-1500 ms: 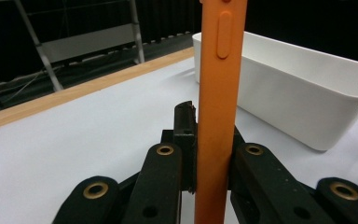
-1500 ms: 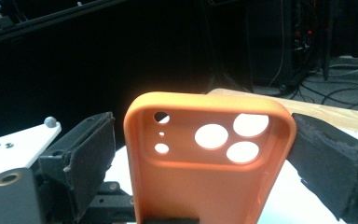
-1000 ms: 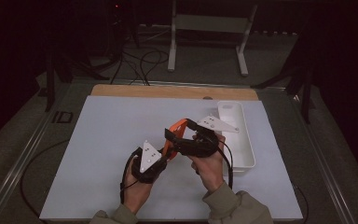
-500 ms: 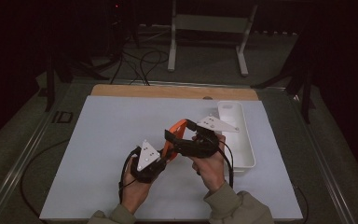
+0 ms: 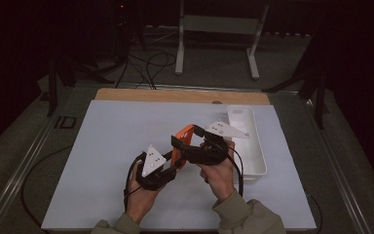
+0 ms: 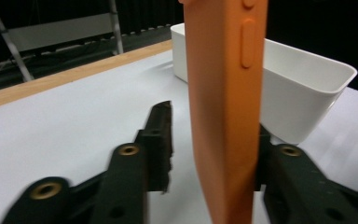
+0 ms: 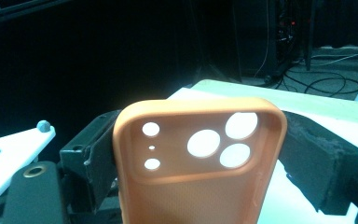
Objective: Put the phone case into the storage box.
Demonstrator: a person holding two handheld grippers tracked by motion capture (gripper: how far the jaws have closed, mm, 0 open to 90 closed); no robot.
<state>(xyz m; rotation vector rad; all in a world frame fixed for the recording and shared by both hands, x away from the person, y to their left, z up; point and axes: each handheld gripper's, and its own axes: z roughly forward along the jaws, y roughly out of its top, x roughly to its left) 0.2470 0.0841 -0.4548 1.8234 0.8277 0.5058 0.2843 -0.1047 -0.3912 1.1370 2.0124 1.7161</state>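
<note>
held above the white table (image 5: 102,146), near its middle: an orange phone case (image 5: 181,141), upright on edge; clamped across its width by the right gripper (image 5: 182,146), pads pressed on both long sides, camera cut-outs facing that gripper's own lens; left gripper (image 5: 171,163) just below and beside, jaws just been opening, one pad touching the case's face, the other standing clear with a gap; white tray (image 5: 246,141) close behind on the table.

Dim room, dark surroundings; the white table (image 5: 102,161) is evenly lit, close foreground parts blurred.
</note>
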